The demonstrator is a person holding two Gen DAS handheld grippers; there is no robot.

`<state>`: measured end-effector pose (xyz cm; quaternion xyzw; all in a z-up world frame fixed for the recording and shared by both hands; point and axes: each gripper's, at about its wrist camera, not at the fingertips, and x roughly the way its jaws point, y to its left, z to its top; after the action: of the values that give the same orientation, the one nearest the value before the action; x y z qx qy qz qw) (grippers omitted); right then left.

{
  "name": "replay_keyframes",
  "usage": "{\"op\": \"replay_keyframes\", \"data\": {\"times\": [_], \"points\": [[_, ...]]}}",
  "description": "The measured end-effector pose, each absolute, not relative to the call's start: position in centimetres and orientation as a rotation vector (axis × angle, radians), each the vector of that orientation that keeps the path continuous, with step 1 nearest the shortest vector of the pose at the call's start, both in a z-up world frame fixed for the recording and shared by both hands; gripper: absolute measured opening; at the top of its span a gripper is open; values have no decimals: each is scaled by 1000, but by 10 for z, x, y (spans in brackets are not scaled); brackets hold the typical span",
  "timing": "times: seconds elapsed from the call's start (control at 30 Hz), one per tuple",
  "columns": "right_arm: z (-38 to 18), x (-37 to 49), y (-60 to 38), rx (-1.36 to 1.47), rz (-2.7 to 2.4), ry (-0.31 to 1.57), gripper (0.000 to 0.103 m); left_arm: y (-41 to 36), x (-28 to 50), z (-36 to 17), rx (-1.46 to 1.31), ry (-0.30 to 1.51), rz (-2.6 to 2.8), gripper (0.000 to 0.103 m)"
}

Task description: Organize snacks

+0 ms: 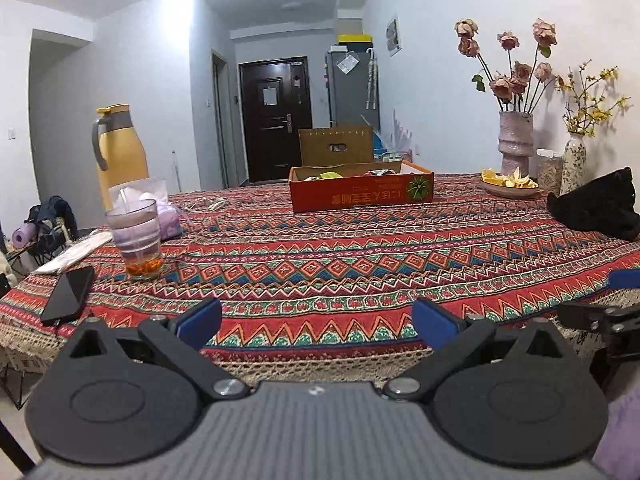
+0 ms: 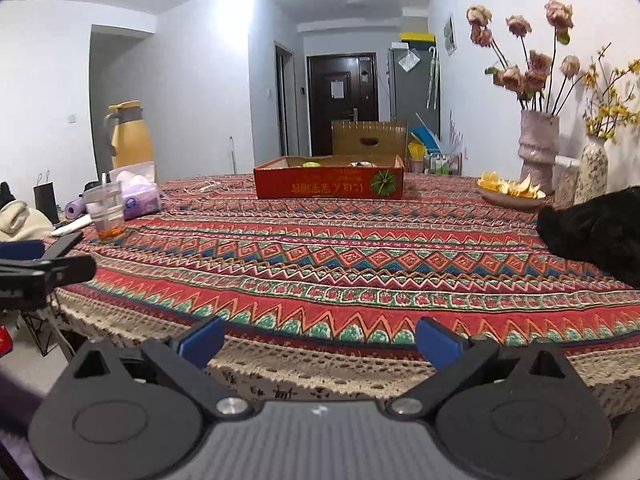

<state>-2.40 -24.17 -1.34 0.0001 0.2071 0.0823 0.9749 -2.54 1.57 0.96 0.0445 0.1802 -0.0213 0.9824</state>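
Left gripper (image 1: 316, 318): blue-padded fingers (image 1: 202, 320) spread wide, nothing between them, poised over the lace-fringed near edge of the tabletop (image 1: 360, 264)
Right gripper (image 2: 320, 338): fingers (image 2: 438, 344) likewise at full spread, empty, over the same near edge; visible also at the right margin of the left wrist view
Patterned red cloth across the tabletop, bare in the middle stretch ahead of both grippers
Left side: black phone (image 1: 68, 294) flat near the edge; just beyond it a clear glass (image 1: 136, 240) with orange bits at the bottom; behind that a tissue pack (image 1: 160, 204) and a yellow jug (image 1: 118, 152) with grey handle
Far centre: shallow red cardboard tray (image 1: 362, 192) with printed characters and a green emblem on the facing wall, well apart from both grippers; snacks (image 1: 332, 175) inside, packets only partly seen over the rim, kinds unclear
Behind the tray, a brown cardboard box (image 1: 336, 145)
Right side: plate of yellow peel pieces (image 1: 510, 184), pink vase of dried roses (image 1: 516, 144), floral vase with yellow sprigs (image 1: 574, 164), black bag (image 1: 600, 204) near the right edge
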Motion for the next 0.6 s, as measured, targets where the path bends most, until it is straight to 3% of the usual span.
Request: {"op": "replay_keyframes", "data": {"times": [0.6], "points": [[-4, -24, -241, -4, 163, 382, 102, 20, -25, 10, 55, 365, -46, 103]]}}
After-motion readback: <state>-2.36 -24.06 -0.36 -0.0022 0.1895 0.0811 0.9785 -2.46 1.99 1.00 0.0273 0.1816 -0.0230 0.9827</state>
